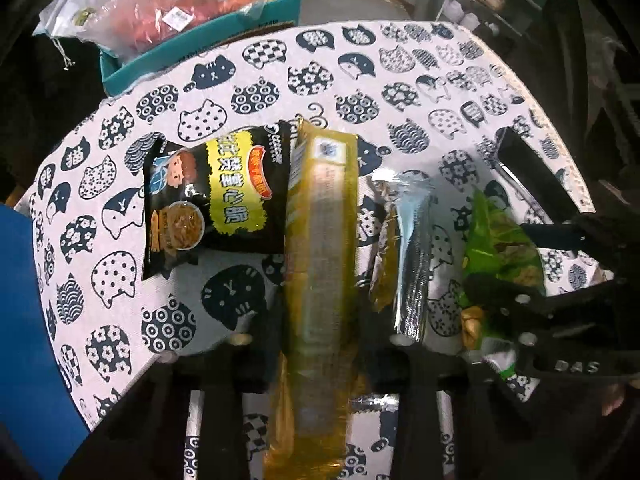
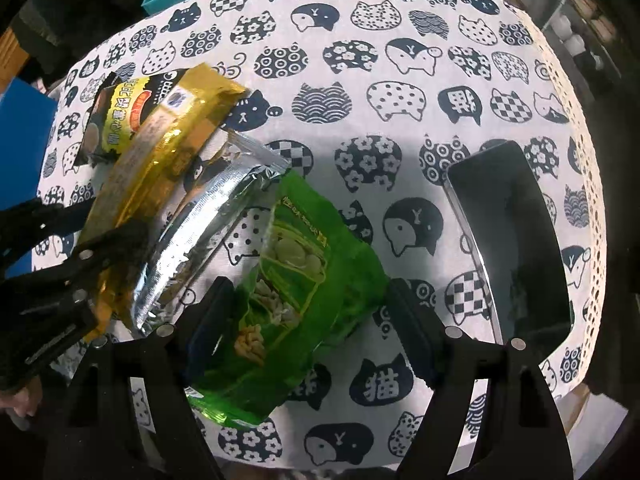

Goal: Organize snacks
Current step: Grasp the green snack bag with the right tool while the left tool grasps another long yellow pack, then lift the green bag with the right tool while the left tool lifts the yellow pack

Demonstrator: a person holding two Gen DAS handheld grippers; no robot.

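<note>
A long gold snack packet (image 1: 320, 220) lies on the cat-print tablecloth (image 1: 360, 72), and my left gripper (image 1: 320, 348) is shut on its near end. From the right wrist view the gold packet (image 2: 160, 152) shows with the left gripper (image 2: 80, 264) clamped on it. Left of it lies a black packet with a yellow label (image 1: 216, 200); right of it, a silver packet (image 1: 412, 248). A green packet (image 2: 304, 264) rests on the cloth between the fingers of my right gripper (image 2: 310, 304), which stands open around it. The right gripper (image 1: 520, 312) also appears in the left wrist view.
A black rectangular tray (image 2: 516, 248) sits on the table right of the green packet. A teal box (image 1: 200, 56) stuffed with plastic bags stands beyond the table's far left edge. Something blue (image 1: 24, 320) is at the left. The far half of the cloth (image 2: 400, 60) is bare.
</note>
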